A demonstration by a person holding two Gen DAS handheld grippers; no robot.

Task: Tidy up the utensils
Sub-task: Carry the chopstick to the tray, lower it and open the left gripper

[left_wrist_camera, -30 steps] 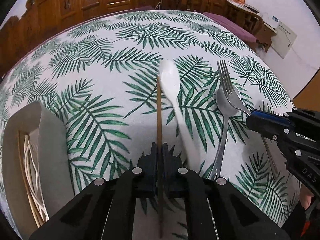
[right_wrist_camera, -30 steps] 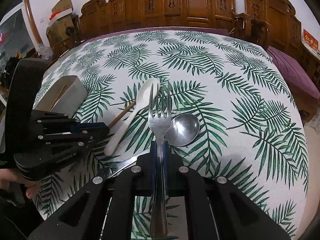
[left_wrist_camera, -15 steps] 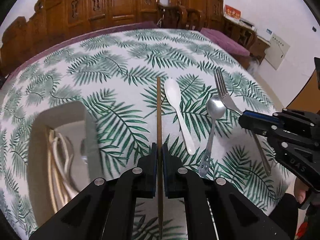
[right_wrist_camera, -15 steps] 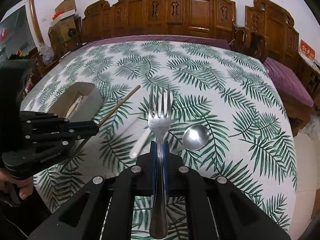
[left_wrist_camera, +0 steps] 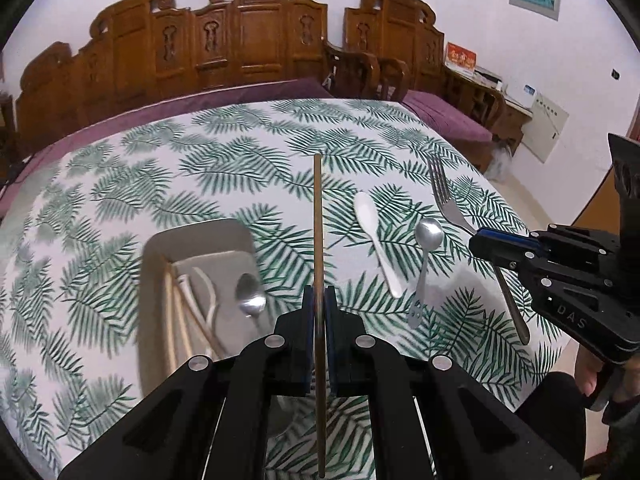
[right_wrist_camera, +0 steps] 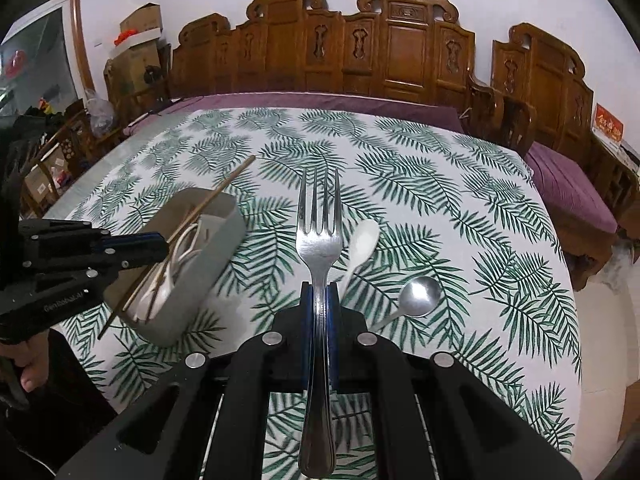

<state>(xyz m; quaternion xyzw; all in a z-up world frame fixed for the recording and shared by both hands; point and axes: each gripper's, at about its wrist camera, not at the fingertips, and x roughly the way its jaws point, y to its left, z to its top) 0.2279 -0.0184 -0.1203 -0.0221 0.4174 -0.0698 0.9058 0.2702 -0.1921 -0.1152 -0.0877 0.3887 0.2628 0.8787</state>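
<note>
Both grippers have risen since a second ago, each lifting its utensil clear of the table (left_wrist_camera: 248, 152); in the left wrist view, more of the bin (left_wrist_camera: 160, 240) now shows than it did then.

Left gripper (left_wrist_camera: 319, 300): jaws clamped on a wooden chopstick (left_wrist_camera: 317, 216), which runs straight forward between them, held in the air just right of the bin. From the right wrist view the chopstick (right_wrist_camera: 224, 186) crosses above the bin (right_wrist_camera: 224, 232).

Right gripper (right_wrist_camera: 319, 300): jaws clamped on the handle of a steel fork (right_wrist_camera: 318, 232), tines pointing forward, held above the table, well right of the bin.

Bin contents: a steel spoon (left_wrist_camera: 250, 298) and several pale and wooden sticks (left_wrist_camera: 180, 296).

Outside the bin, to its right on the leaf-print cloth: a white spoon (left_wrist_camera: 376, 236) and, beyond it, a second steel spoon (left_wrist_camera: 426, 256), lying near each other but apart. Carved wooden chairs (right_wrist_camera: 400, 52) stand behind the table, on the far side from the bin.
</note>
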